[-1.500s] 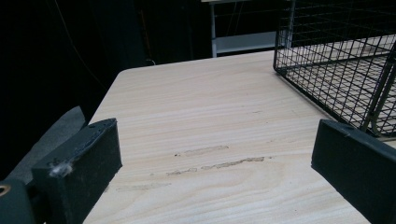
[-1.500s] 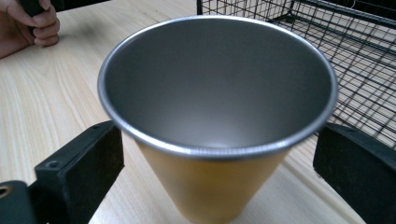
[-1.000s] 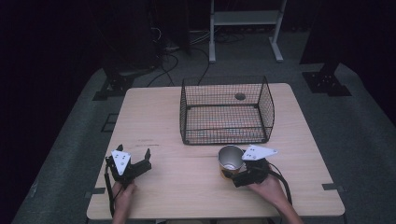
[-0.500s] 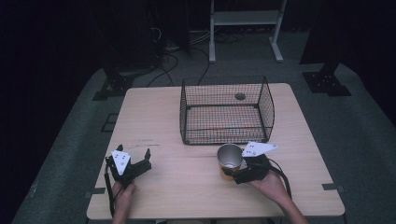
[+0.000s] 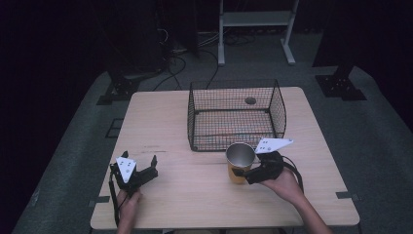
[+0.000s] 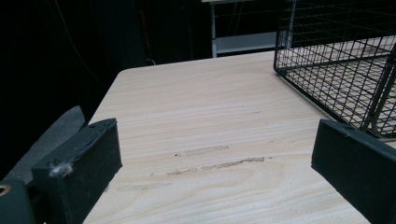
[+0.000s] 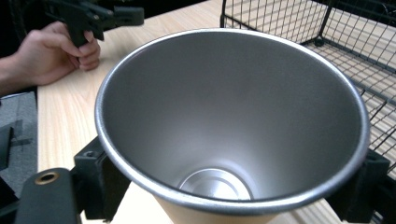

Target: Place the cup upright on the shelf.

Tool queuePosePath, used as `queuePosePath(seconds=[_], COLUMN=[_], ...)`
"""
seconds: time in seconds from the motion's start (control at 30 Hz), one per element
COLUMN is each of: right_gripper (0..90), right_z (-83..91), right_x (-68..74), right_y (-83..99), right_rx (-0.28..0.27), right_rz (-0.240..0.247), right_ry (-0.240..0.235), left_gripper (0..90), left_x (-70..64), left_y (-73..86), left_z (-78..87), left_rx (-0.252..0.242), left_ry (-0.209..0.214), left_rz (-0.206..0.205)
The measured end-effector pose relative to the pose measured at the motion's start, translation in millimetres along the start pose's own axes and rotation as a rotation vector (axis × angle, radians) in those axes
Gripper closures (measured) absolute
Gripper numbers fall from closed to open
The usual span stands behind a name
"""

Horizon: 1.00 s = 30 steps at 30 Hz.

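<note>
A metal cup with a steel inside and a tan outer wall stands upright just in front of the wire basket. My right gripper is shut on the cup's lower wall. In the right gripper view the cup has one black jaw at each side of its base, and it is empty. My left gripper rests near the table's front left, open, with nothing between its jaws. In the left gripper view its jaws stand wide apart over bare wood.
The black wire basket stands at the table's far middle, open at the top, with a dark hole in the table behind it. A person's hand holds the left gripper. Dark floor, cables and a white rack leg lie beyond.
My right gripper with the cup has shifted slightly up and toward the basket. The left gripper has not moved.
</note>
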State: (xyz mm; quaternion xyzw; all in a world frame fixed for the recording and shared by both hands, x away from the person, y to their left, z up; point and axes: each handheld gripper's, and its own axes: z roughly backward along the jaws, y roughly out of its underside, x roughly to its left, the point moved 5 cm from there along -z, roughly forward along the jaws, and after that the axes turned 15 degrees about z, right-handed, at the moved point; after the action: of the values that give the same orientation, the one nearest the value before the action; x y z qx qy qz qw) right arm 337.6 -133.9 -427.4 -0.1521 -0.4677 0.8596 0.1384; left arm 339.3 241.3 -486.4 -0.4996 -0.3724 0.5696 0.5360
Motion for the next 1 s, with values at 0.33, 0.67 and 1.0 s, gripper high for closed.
queuePosePath(seconds=[0.33,0.67,1.0], right_gripper=[14.9,14.9,14.9], right_z=[10.7,16.3,16.3], right_x=[-14.2,-29.3,-47.3], right_y=[-23.2,-45.6,-65.0], right_rx=[-0.009,-0.016,-0.008], right_rz=[0.014,0.032,0.040], right_ry=[-0.026,-0.038,-0.027], left_gripper=[0.8,0.8,0.8], left_x=[-0.1,0.0,0.0], left_y=[0.0,0.0,0.0], left_z=[-0.1,0.1,0.1], left_rx=[-0.001,0.001,0.002], left_ry=[0.000,0.000,0.000], left_rz=[-0.001,-0.005,-0.003])
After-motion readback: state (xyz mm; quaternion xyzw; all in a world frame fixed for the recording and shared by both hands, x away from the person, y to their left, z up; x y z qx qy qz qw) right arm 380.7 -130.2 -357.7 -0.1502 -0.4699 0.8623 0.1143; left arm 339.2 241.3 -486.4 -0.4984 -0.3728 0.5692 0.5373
